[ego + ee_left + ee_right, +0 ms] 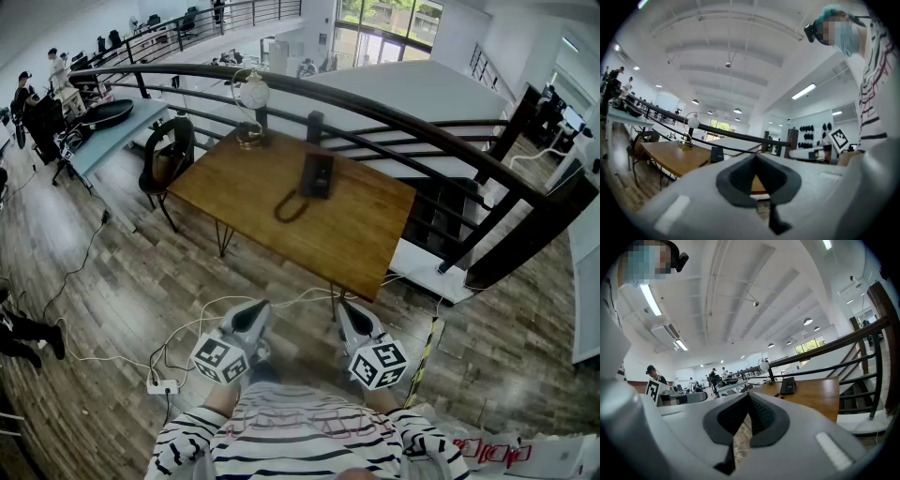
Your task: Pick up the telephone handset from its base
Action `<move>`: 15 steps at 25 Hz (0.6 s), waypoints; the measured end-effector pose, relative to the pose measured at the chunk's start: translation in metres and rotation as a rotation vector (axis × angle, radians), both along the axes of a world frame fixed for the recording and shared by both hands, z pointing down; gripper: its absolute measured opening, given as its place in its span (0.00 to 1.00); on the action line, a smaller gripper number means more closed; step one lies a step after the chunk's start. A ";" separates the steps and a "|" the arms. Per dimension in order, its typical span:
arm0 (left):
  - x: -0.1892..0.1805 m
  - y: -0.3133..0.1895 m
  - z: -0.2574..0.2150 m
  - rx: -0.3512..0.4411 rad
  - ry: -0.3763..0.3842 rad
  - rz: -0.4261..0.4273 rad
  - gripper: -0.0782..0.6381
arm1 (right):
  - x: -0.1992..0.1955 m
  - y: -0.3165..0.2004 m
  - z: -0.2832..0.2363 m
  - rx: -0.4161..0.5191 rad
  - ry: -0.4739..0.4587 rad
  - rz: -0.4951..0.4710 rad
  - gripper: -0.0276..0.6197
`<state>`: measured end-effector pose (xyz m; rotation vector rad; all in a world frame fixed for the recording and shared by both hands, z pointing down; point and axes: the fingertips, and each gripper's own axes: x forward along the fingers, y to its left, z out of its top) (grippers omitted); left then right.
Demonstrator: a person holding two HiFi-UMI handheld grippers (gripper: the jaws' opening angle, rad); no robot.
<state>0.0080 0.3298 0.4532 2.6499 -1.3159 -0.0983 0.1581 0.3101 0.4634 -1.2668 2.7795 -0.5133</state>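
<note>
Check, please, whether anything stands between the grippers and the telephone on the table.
Nothing visible does. The telephone sits on the wooden table, and only bare tabletop and floor lie between it and the left gripper and right gripper, both shut and empty. The lamp stands beyond it at the far edge.

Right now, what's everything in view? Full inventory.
Table: one, brown wood, centre, in front of the railing.
Telephone: one, black, on the table's far side.
Cord: one, black, looped on the table beside the telephone.
Globe ornament: one, white on gold stand, table's far left corner.
Chair: one, dark, left of the table.
Railing: one, dark, behind the table.
Power strip: one, white, floor, near left.
Striped top: one, white and dark, bottom edge.
Left tongs: one, grey, shut, empty.
Right tongs: one, grey, shut, empty.
</note>
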 end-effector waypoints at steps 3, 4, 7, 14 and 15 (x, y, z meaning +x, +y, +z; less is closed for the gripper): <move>0.005 0.004 0.002 0.000 0.000 -0.002 0.11 | 0.005 0.004 0.001 0.004 0.003 0.001 0.04; 0.007 0.005 0.002 0.000 -0.001 -0.002 0.11 | 0.007 0.005 0.002 0.004 0.004 0.002 0.04; 0.010 0.006 0.003 0.004 0.005 -0.001 0.11 | 0.010 0.004 0.002 0.007 -0.005 0.007 0.04; 0.008 -0.015 0.007 0.007 0.002 -0.013 0.15 | 0.000 -0.013 0.001 0.060 0.007 0.018 0.24; 0.006 -0.020 0.009 0.003 0.007 -0.010 0.24 | -0.002 -0.019 0.003 0.058 0.013 0.024 0.24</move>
